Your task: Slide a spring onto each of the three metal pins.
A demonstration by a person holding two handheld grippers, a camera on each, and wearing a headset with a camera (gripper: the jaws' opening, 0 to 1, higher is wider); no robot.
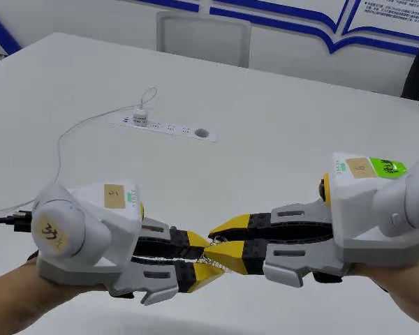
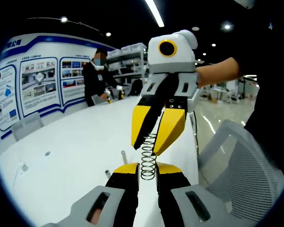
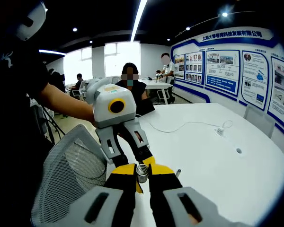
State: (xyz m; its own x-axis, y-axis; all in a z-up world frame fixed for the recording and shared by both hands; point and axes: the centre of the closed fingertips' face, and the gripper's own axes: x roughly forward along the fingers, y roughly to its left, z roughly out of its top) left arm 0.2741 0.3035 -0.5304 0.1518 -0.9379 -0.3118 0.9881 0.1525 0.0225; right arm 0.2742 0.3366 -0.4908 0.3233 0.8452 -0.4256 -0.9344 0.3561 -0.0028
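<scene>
1. The left tool (image 2: 147,170) is almost closed and pinches one end of a silver coil spring (image 2: 148,149).
2. The right tool (image 3: 142,174) is almost closed too and pinches the other end.
3. The tools meet tip to tip above the big white worktop (image 1: 265,139).
4. Two short metal pins (image 2: 124,156) stand on the worktop near the spring.

In the head view my left tool (image 1: 212,259) reaches in from 8 o'clock and my right tool (image 1: 210,239) from 4 o'clock. Both lie roughly level, tips meeting nose to nose, with the right tool's tips a shade higher. Each has its jaws pinched nearly together on one end of the same spring (image 2: 148,162). My left forearm (image 1: 10,300) and right forearm (image 1: 405,293) enter at the lower corners.
</scene>
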